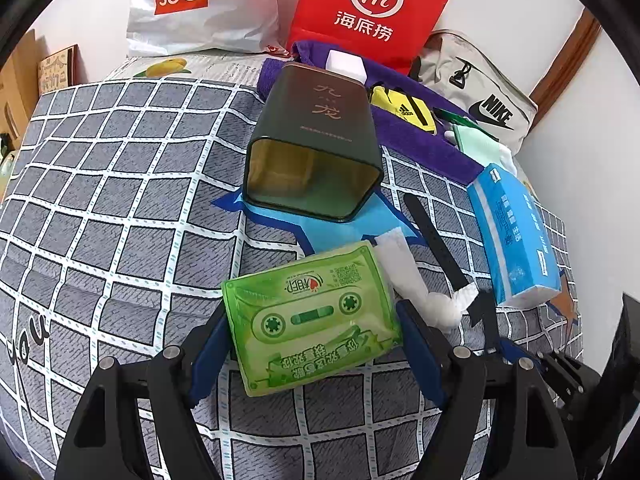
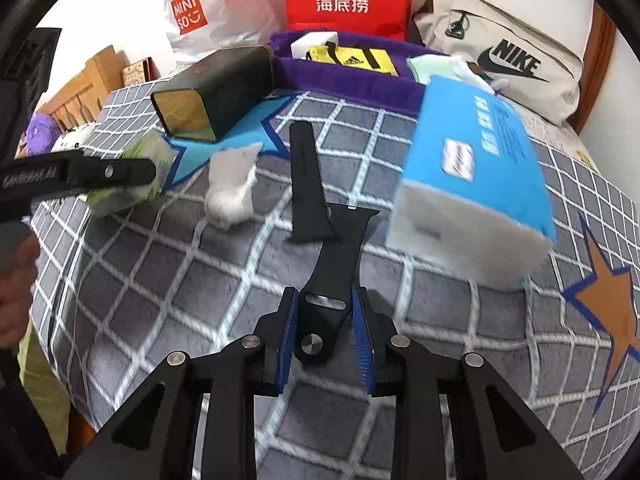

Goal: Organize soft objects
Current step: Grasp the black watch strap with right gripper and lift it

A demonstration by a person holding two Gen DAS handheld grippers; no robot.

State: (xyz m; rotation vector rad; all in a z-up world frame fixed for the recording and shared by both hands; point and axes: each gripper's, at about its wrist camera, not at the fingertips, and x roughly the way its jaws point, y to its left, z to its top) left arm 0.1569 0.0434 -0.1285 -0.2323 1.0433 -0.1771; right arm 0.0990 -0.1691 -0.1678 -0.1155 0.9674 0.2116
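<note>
My left gripper [image 1: 312, 334] is closed on a green tissue pack [image 1: 310, 320], which sits between its blue pads on the checked bedspread [image 1: 120, 200]. The pack also shows in the right wrist view [image 2: 132, 176] behind the left gripper's finger. My right gripper [image 2: 326, 332] has its jaws around the buckle end of a black watch strap [image 2: 326, 312], with small gaps on both sides. A second strap piece [image 2: 306, 184] lies beyond. A crumpled white tissue [image 2: 234, 192] and a blue tissue pack [image 2: 476, 176] lie nearby. A dark green tin [image 1: 316, 152] lies on its side, open end towards me.
A purple towel [image 1: 420, 136] at the back holds a yellow Adidas pouch [image 1: 404, 110], a white block [image 1: 346, 65] and a pale green cloth [image 1: 478, 144]. Red bag [image 1: 372, 8], white Miniso bag [image 1: 192, 4] and Nike bag [image 1: 480, 88] stand against the wall.
</note>
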